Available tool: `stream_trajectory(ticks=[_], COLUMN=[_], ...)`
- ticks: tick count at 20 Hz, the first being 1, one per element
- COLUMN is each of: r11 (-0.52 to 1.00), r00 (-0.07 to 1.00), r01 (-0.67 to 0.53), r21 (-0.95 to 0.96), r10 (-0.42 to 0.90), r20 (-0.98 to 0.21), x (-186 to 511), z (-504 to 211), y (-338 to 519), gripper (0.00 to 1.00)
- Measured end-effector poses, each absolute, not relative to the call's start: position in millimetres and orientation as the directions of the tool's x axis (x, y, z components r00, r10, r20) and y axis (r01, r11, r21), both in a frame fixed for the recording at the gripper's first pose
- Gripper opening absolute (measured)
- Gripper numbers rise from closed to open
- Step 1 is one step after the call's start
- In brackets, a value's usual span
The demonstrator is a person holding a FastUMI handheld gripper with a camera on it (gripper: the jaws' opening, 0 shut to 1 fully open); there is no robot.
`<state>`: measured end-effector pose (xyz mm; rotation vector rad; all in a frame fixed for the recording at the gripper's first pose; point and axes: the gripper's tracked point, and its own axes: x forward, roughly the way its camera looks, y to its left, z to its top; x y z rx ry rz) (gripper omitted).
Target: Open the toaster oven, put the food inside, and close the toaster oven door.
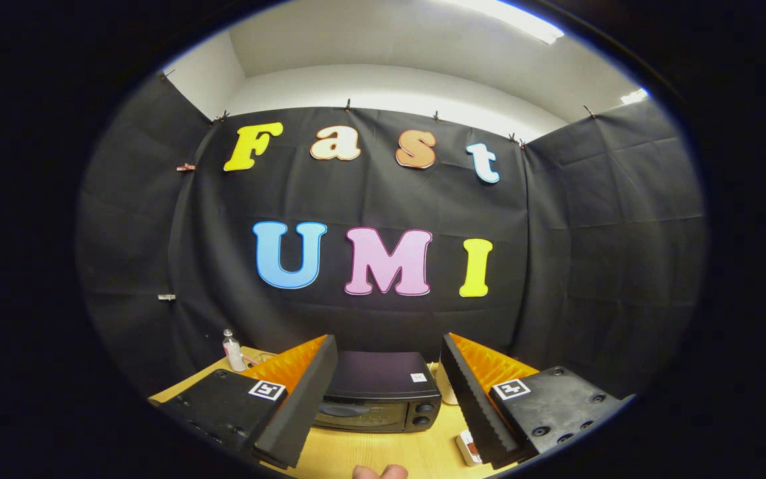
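toaster oven (378,394): black, door closed, on table | gripper (389,379): wide apart, empty

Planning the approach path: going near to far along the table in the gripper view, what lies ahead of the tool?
Open tool, fingers spread → fingertip at the table's near edge → toaster oven, door closed → black cloth wall.

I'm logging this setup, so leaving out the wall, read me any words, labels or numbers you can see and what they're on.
Nothing legible.
Toaster oven: small white sticker on top, too small to read.
Clear bottle: label blurred.
Hand-held gripper, fingers open, toaster oven beyond them: square black-and-white markers, patterns, not text.
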<state>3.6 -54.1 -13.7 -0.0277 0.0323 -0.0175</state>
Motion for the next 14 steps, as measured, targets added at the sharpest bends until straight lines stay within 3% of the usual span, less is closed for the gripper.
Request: stream_trajectory(ticks=[9,14], r11=[1.000,1.000], r00=[1.000,0.998], r01=[0.016,-0.011], r21=[-0.016,0.010], r10=[-0.016,0.012], r20=[-0.019,-0.054], x=[7.7,46.4], z=[-14.7,-48.8], y=[-61.0,-26.3], gripper=[0.96,0.97])
